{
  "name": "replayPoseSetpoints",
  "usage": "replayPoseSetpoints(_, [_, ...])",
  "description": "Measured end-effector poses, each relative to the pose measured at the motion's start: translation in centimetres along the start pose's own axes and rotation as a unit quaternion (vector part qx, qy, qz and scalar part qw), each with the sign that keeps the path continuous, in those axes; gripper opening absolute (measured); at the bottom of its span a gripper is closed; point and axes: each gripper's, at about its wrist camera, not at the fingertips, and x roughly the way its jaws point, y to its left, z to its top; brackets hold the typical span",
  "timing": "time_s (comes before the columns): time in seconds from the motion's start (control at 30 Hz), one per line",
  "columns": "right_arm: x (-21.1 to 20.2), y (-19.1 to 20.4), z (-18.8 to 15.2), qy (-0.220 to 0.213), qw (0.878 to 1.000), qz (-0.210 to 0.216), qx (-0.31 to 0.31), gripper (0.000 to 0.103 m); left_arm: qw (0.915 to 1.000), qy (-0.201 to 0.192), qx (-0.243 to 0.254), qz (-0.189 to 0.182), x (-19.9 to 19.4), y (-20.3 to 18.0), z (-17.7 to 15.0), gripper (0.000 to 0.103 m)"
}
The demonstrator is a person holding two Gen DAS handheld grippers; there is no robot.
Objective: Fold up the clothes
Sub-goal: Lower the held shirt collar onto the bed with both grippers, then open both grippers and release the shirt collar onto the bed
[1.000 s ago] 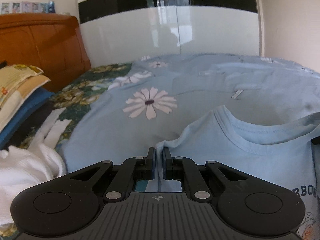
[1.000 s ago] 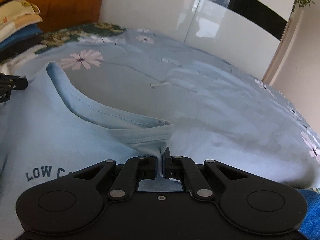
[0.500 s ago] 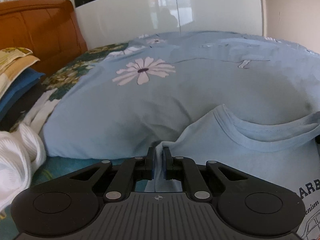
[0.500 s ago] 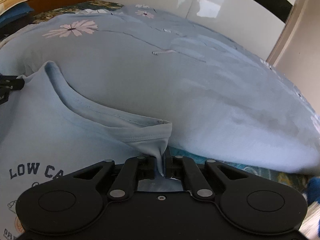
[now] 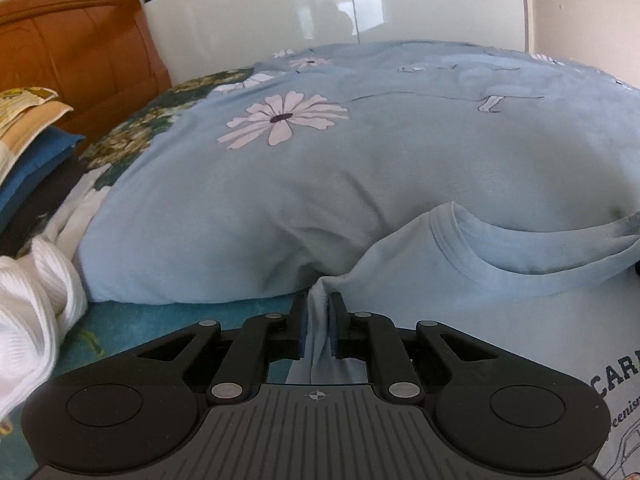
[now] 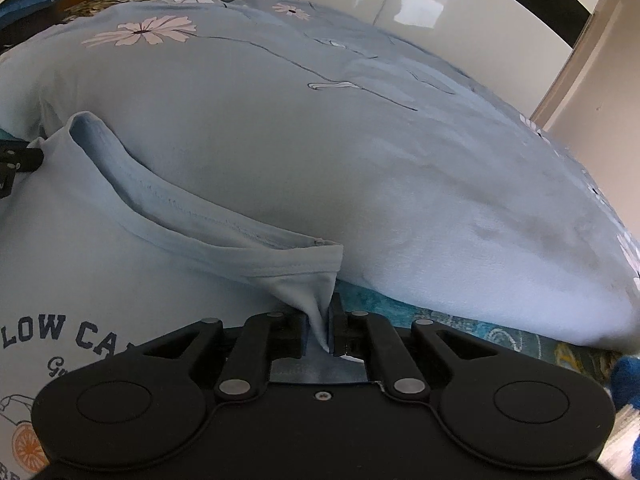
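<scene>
Blue T-shirt [image 5: 460, 300], print cut off, sits between both just-loosening claws, left claw [image 5: 319, 320] and right claw [image 6: 320, 326].

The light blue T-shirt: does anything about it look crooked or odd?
Mildly. The T-shirt is bunched where the left hand-held gripper and right hand-held gripper pinch its shoulders, and its collar sags open against the floral quilt. No damage shows.

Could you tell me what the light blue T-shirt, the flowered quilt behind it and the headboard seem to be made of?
T-shirt: thin cotton-like knit, matte; ribbed, stitched collar and soft drape.
Quilt: plush, slightly fuzzy fabric, probably fleece or brushed cotton; padded bulge, printed daisies.
Headboard: looks like orange-brown leather or imitation; smooth sheen, stitched panels.
</scene>
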Motion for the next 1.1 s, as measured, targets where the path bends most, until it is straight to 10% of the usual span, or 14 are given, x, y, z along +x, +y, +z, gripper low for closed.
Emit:
replayPoseSetpoints(0.13, [-0.5, 0.0, 0.0, -0.001, 1.0, -0.006, -0.003, 0.022, 1.0, 0.009, -0.004, -0.001, -0.4, 0.3, 0.1, 0.015])
replayPoseSetpoints(0.67, [-6.3, 0.2, -0.6, -0.037, 0.999, 0.005, -0.033, 0.071, 0.9989, 0.001, -0.046, -0.009, -5.0, 2.2, -0.3, 0.084])
replayPoseSetpoints(1.1, [-12.0, -0.8, -1.6, -0.056, 0.998, -0.002, -0.032, 0.089, 0.9975, -0.01, -0.063, -0.031, -10.5, 3.3, -0.6, 0.103])
